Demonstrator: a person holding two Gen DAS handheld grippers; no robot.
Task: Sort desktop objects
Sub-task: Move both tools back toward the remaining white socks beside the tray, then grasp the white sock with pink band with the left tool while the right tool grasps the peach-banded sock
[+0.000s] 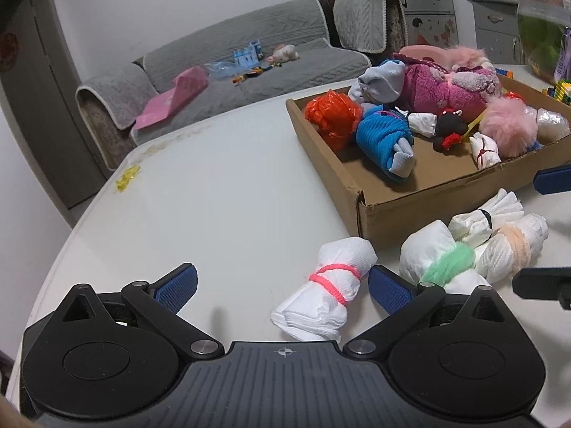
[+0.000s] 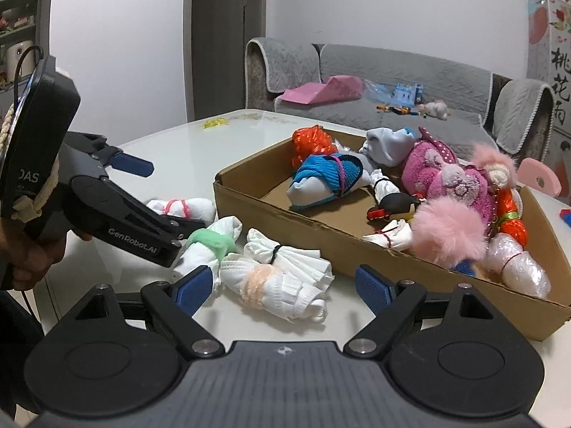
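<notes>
Both sets of jaws stand open over the white worktop. The left gripper straddles the pink-banded white roll; the right gripper brackets the peach-banded roll. Beyond lies the cardboard box of toys.

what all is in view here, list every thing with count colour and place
tissue bundles: four, white, tied pink, green, black, peach, on table before box
cardboard box: one, brown, on table, open
rolled socks: two, blue and pale grey, in box
orange bundle: one, in box's far corner
plush toy: one, magenta, in box
pompom: one, pink, in box
table: one, white
sofa: one, grey, behind table
left gripper: open, over pink-tied bundle
right gripper: open, over peach-tied bundle
</notes>
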